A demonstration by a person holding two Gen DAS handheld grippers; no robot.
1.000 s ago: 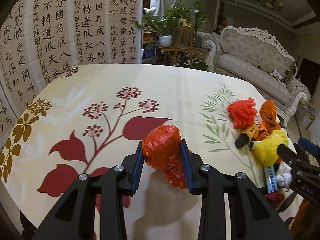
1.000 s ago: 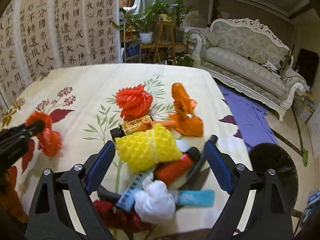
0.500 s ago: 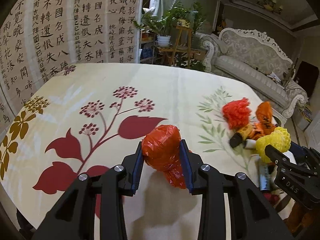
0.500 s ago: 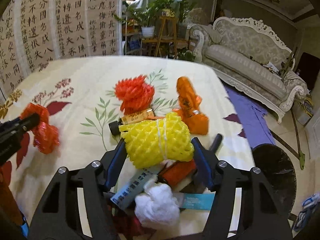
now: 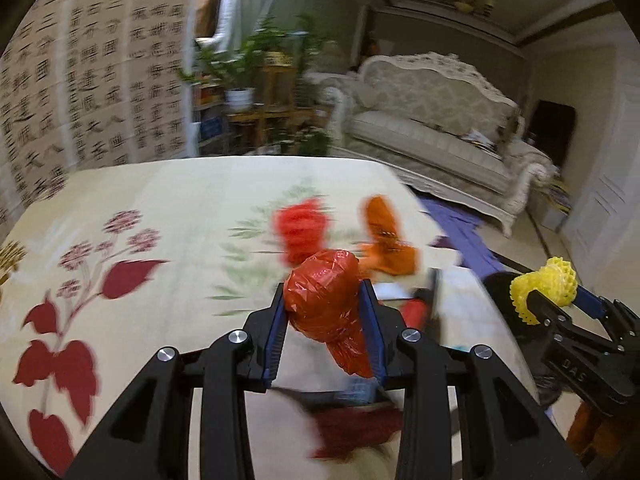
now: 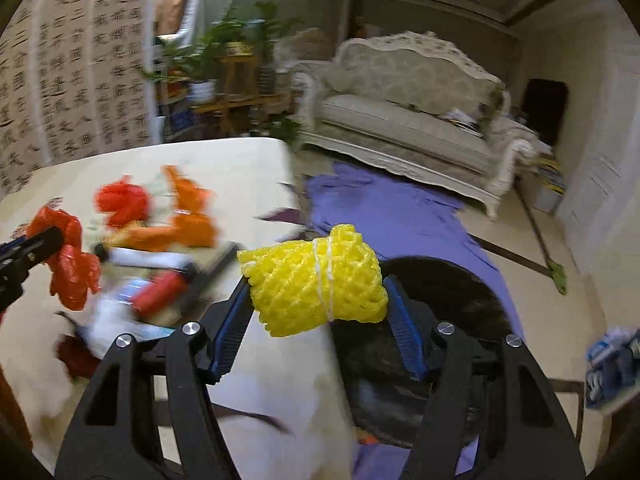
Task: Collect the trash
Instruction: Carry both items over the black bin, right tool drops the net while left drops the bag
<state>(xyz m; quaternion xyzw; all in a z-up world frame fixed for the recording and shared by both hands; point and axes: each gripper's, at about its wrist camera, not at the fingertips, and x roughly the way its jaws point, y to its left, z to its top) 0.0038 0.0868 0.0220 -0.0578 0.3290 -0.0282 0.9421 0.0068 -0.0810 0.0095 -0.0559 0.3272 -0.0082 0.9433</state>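
**Landmark:** black bin, on the floor just beside the table's right edge; its contents cannot be made out.

**In hand**
- Left gripper: jaws clenched on a red plastic bag wad, held above the table, short of the bin.
- Right gripper: jaws clamped on a yellow foam net roll, held at the table edge, nearest to the bin, part of it over the bin's rim.

**Left on the table, all on the side away from the bin**
- Red foam net, farthest from the bin among the pile.
- Orange plastic bag, just beside the red net, nearer the bin.
- Red tube-like item and a white tube or wrapper, blurred, in a loose pile close to the table edge by the bin.
- Dark red crumpled piece, blurred, below the left gripper.
- White crumpled paper, blurred.

**Off the table**
- Blue-and-white packet on the floor, beyond the bin on its far right side; whether it counts as trash cannot be told.

**Progress (judged)**
- Two pieces lifted and on the way to the bin; neither dropped yet.
- Most of the pile remains uncollected, so the task seems at an early-to-middle stage.
- Next in order: release the yellow roll over the bin, then bring the red wad across.
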